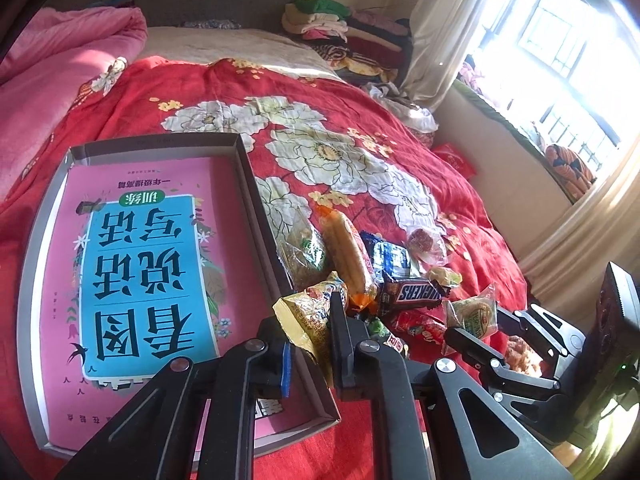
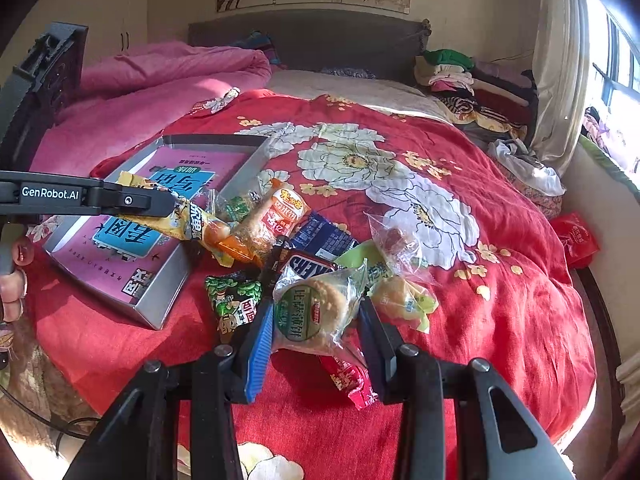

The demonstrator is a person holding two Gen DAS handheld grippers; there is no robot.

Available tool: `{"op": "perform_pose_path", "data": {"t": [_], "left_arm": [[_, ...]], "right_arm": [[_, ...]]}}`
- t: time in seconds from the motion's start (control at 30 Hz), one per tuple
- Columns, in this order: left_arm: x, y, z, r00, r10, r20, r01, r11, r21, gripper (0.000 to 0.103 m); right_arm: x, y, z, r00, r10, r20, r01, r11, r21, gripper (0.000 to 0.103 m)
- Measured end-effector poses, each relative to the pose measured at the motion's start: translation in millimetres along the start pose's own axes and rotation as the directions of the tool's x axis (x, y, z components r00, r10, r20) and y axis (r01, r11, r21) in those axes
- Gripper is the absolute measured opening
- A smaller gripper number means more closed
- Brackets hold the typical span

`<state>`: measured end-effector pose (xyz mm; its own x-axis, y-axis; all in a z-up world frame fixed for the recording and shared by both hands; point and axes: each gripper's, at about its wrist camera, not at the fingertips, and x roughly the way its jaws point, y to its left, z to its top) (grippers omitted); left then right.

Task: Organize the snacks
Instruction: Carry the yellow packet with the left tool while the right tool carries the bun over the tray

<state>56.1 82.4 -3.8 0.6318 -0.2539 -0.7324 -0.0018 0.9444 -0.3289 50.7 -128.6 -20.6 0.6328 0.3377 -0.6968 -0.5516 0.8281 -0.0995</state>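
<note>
Both grips look firm: the left gripper (image 1: 310, 332) is pinched tight on a yellow crinkly foil packet (image 1: 306, 316), while the right gripper (image 2: 316, 336) clamps a clear-wrapped round biscuit (image 2: 320, 306). Both hover beside the shallow grey cardboard tray (image 1: 256, 200) (pink book inside); release low over it.

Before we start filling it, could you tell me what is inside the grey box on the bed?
Inside the grey box lies only a pink book with a blue title panel; no snacks yet. The book covers nearly the whole floor, so anything beneath it cannot be seen.
</note>
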Motion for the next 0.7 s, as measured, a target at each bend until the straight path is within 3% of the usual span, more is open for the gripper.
{"op": "perform_pose_path", "data": {"t": [0.27,0.7], "left_arm": [[-24,15,-1,0.999,0.024,0.029,-0.023,0.999,-0.033,0.013],[-67,72,-16,0.992,0.109,0.061,-0.099,0.984,-0.145,0.013]], "right_arm": [[-13,20,15,0.998,0.032,0.050,-0.030,0.998,-0.049,0.041],[-11,78,38,0.983,0.169,0.071,-0.157,0.976,-0.149,0.041]]}}
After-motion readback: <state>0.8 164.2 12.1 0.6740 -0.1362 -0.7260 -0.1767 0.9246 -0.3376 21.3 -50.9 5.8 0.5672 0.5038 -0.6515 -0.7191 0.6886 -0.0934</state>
